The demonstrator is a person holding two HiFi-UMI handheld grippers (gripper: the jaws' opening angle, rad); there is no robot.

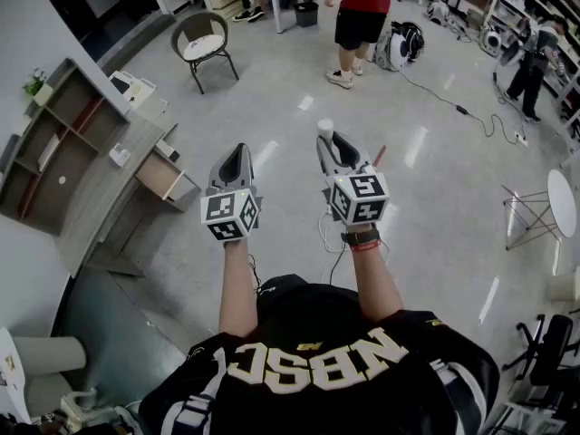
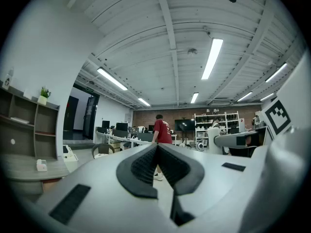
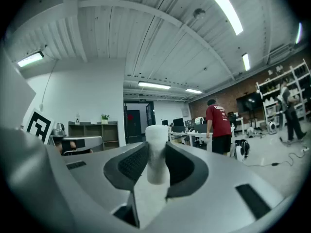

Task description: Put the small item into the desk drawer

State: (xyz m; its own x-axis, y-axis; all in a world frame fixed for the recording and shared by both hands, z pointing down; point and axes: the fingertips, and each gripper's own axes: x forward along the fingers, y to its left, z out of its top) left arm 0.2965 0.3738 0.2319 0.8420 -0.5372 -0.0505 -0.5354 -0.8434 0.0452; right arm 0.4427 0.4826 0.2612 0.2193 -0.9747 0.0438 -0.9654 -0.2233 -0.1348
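R jaws pinch cylinder point(image 3: 156, 152), L jaws together

The person wears a black short-sleeved jersey point(image 1: 317, 361) with cream lettering and white stripes at 6 o'clock, a black watch point(image 1: 362, 237) and red band point(image 1: 366, 246) at the right wrist, while the grey left gripper point(image 1: 238, 150) and right gripper point(image 1: 330, 141) bear black ridged pads point(image 2: 146, 166) and black-and-white marker cubes point(image 1: 230, 214).

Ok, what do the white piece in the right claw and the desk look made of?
White cylinder: matte, faintly grainy surface, probably foam or soft plastic; can't tell which. Desk: grey wood-grain top, likely laminate board; its open drawer shows pale tan wood-look sides.
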